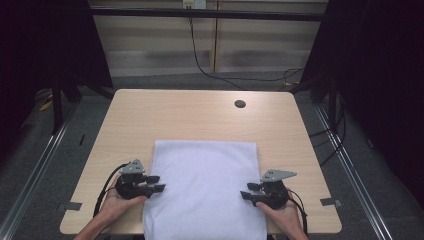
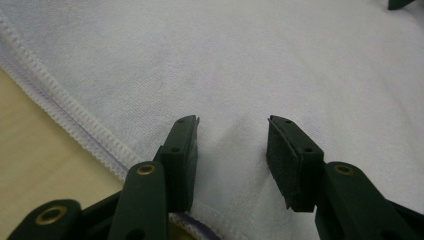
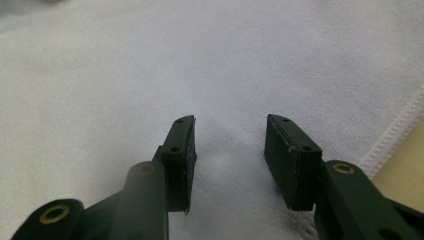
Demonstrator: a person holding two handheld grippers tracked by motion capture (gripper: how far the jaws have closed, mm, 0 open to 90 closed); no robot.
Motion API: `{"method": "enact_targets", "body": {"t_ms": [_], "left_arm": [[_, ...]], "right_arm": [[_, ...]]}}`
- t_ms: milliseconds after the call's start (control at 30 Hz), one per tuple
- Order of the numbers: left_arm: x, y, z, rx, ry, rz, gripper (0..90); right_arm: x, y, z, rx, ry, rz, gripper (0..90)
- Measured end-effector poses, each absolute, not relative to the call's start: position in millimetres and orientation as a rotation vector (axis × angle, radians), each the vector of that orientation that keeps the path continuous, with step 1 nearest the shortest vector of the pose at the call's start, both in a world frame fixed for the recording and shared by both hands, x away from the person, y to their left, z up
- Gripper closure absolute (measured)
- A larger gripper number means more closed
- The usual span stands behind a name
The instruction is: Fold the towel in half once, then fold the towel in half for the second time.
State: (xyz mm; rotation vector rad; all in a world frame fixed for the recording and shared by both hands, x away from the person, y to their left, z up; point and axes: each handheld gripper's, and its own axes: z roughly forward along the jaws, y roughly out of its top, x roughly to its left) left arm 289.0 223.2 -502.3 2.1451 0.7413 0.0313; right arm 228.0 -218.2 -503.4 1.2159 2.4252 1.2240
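Note:
A pale lavender-white towel (image 1: 205, 185) lies flat on the near half of the wooden table (image 1: 200, 115), and its near end hangs over the front edge. My left gripper (image 1: 159, 183) lies at the towel's left edge and points inward, its jaws open over the cloth. In the left gripper view the gripper (image 2: 232, 122) stands just inside the stitched hem (image 2: 65, 115), with a slight ridge of towel (image 2: 250, 60) between the open jaws. My right gripper (image 1: 246, 191) mirrors it at the right edge. Its jaws (image 3: 230, 120) are open above the towel (image 3: 200, 65), near the hem (image 3: 395, 135).
A round cable hole (image 1: 240, 104) sits at the table's far right. Grey tape marks (image 1: 73, 205) (image 1: 330, 202) are stuck near the front corners. Black cables (image 1: 210, 70) trail on the floor behind the table, and dark curtains stand on both sides.

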Motion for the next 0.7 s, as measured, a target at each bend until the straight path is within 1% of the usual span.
{"method": "enact_targets", "body": {"t_ms": [133, 233, 400, 533, 633, 700], "left_arm": [[273, 223, -501, 2.166, 0.708, 0.012, 55.3], [268, 228, -501, 2.146, 0.720, -0.040, 55.3], [260, 235, -500, 2.138, 0.715, -0.071, 54.1], [268, 233, -491, 2.093, 0.736, -0.040, 50.4], [282, 229, -484, 2.072, 0.755, -0.002, 47.1], [292, 228, -479, 2.063, 0.769, 0.027, 46.7]], "right_arm": [[213, -216, -501, 1.198, 2.456, 1.188, 55.3], [205, -217, -500, 1.195, 2.474, 1.192, 55.1], [192, -218, -498, 1.190, 2.503, 1.200, 54.8], [188, -220, -497, 1.185, 2.514, 1.221, 52.5], [197, -225, -488, 1.183, 2.455, 1.284, 52.0], [208, -231, -479, 1.175, 2.394, 1.327, 52.0]]}}
